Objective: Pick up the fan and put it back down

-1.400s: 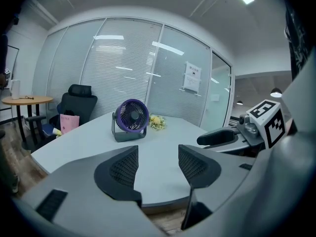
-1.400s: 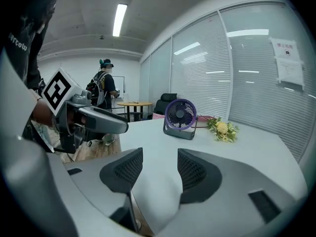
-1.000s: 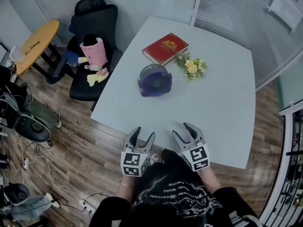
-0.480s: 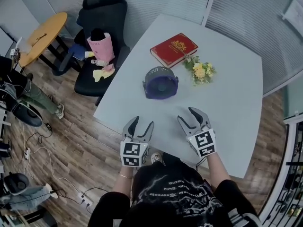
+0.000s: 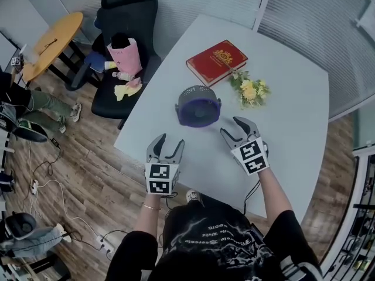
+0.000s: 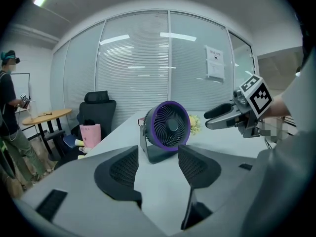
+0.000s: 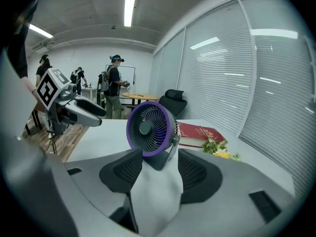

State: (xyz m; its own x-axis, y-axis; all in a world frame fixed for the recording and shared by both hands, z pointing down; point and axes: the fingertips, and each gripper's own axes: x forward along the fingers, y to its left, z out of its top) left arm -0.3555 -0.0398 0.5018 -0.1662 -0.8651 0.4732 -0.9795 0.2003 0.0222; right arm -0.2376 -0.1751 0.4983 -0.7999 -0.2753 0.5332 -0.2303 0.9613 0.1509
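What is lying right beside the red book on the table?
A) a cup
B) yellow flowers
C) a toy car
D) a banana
B: a little bunch of yellow flowers lies on the white table right by a corner of the red book; there is no banana, cup or toy car there.
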